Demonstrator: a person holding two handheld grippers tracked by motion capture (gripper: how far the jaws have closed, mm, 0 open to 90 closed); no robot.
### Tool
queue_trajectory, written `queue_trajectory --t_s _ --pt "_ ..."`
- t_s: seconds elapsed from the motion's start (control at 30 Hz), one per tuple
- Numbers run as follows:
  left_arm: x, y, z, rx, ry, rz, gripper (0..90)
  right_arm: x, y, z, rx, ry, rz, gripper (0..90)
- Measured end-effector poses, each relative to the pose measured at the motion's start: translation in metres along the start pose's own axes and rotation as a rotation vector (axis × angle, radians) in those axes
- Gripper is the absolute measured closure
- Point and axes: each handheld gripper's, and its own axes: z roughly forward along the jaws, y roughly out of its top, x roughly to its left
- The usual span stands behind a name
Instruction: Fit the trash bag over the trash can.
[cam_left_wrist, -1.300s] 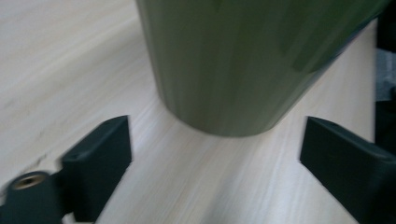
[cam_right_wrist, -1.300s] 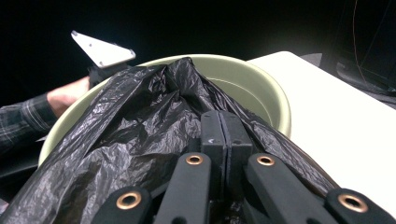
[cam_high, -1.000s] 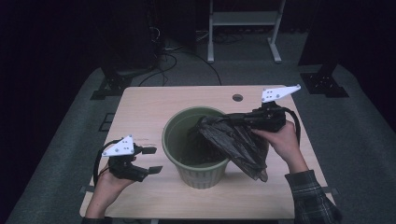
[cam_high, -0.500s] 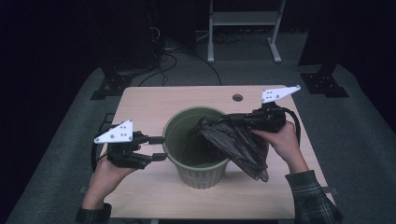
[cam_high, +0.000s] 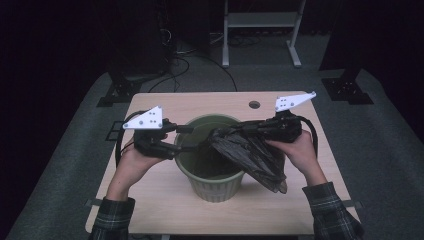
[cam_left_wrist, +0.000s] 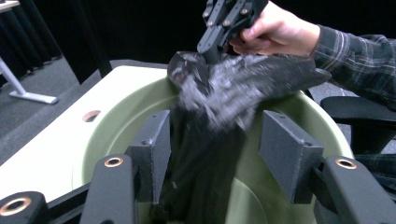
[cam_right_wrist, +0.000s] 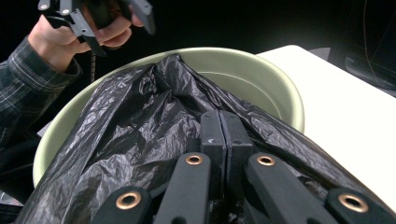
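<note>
Over the green bin (cam_high: 212, 175) in the middle of the worktop (cam_high: 165, 205), the right gripper (cam_high: 240, 133) has its fingers clamped tight on a black plastic bag (cam_high: 252, 155), which hangs across the bin's right rim and droops partly inside. The left gripper (cam_high: 192, 137) reaches over the left rim; its fingers (cam_left_wrist: 152, 154), which have just been opening a little, stand parted either side of a hanging fold of the bag without pressing it
</note>
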Motion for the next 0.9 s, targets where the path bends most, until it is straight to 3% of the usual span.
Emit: queue_trajectory --t_s 0.23,0.43,0.67,0.73,0.9 --pt "0.009 0.007 0.025 0.044 -0.026 0.012 42.5 0.001 0.003 0.007 -0.002 0.015 -0.003 89.5" --pt "0.011 0.007 0.037 0.089 -0.065 0.02 50.7 0.003 0.013 0.015 -0.019 0.032 -0.017 89.5" --pt "0.007 0.005 0.043 0.179 -0.125 0.011 84.1 0.008 0.027 0.026 -0.037 0.062 -0.034 88.6" --pt "0.006 0.002 0.041 0.194 -0.111 0.007 86.5 0.01 0.03 0.026 -0.045 0.043 -0.04 78.2" --pt "0.01 -0.006 0.028 0.172 -0.048 -0.017 86.4 0.006 0.026 0.002 -0.077 -0.001 -0.028 72.1"
